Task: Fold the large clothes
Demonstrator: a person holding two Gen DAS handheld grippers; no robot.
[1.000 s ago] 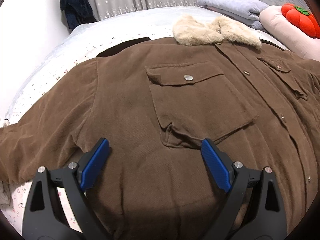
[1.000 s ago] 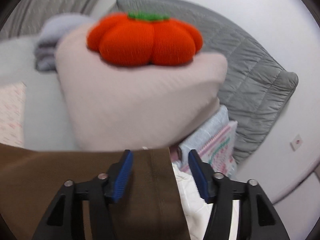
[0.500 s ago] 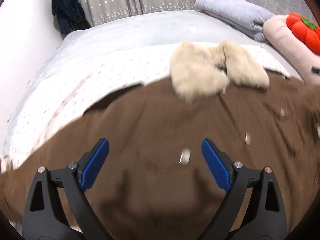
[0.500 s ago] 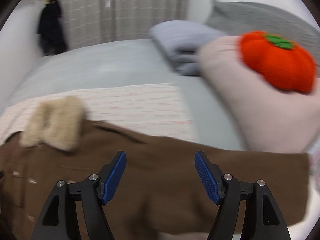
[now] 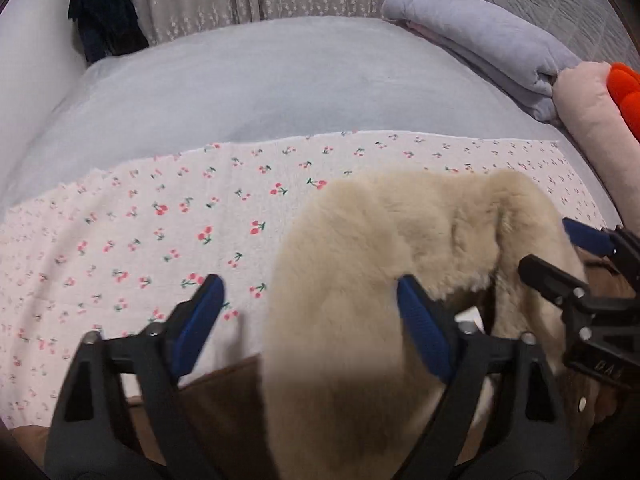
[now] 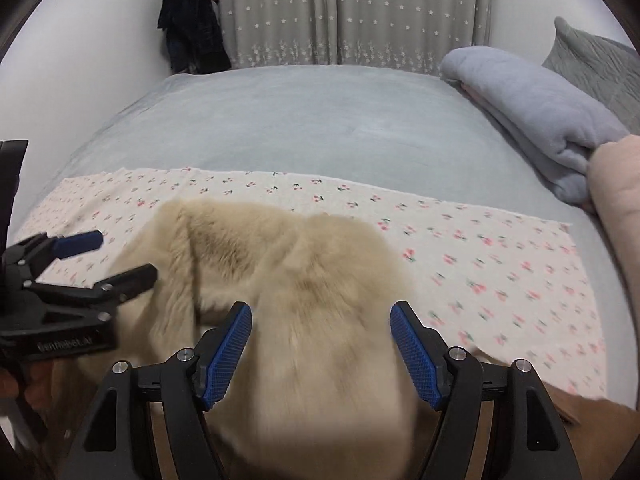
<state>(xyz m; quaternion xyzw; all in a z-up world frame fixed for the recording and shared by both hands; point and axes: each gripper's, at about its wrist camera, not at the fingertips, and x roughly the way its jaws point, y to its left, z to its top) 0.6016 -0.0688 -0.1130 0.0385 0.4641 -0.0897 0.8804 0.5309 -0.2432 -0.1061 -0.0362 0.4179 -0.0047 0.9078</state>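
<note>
A brown jacket [image 5: 224, 396] with a cream fur collar [image 5: 380, 248] lies on a cherry-print cloth [image 5: 120, 236] on the bed. My left gripper [image 5: 312, 320] is open, its jaws astride the left end of the collar. My right gripper [image 6: 322, 344] is open, its jaws astride the right part of the collar [image 6: 304, 272]. Each gripper shows in the other's view, the right one [image 5: 568, 256] at the far right, the left one [image 6: 100, 260] at the far left. Most of the jacket body is hidden below the frames.
A grey bedsheet [image 6: 320, 120] stretches beyond the cloth. A folded grey blanket [image 6: 532, 116], a pink pillow [image 5: 588, 108] with an orange plush [image 5: 628, 92] and a grey quilt [image 6: 600, 60] lie at the right. Curtains [image 6: 340, 12] and a dark hanging garment [image 6: 192, 20] stand behind.
Both grippers have moved forward over the jacket to the fur collar. The right gripper swung from the pillow side to face the collar and curtains.
</note>
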